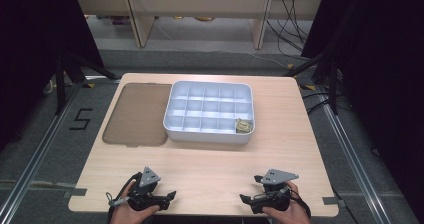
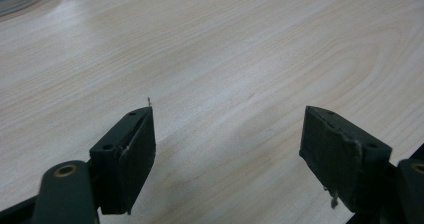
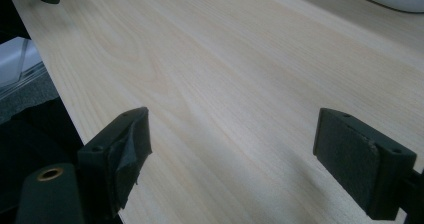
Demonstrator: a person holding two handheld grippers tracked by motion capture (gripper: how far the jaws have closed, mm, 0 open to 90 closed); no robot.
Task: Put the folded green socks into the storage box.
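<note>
Grey divided tray (image 1: 209, 134) sits mid-table, lid (image 1: 136, 115) flat beside it | small item (image 1: 243, 126) in its near-right compartment | your left hand-held gripper (image 1: 172, 196) and right hand-held gripper (image 1: 243, 199) rest wide, empty, near edge | judgement: work not started.

Pale compartment tray (image 1: 209, 134) at table centre, grid of open cells, lying flat, small olive-tan object (image 1: 243, 126) in its five o'clock corner cell, smoky translucent lid (image 1: 137, 115) flat at its nine o'clock
</note>
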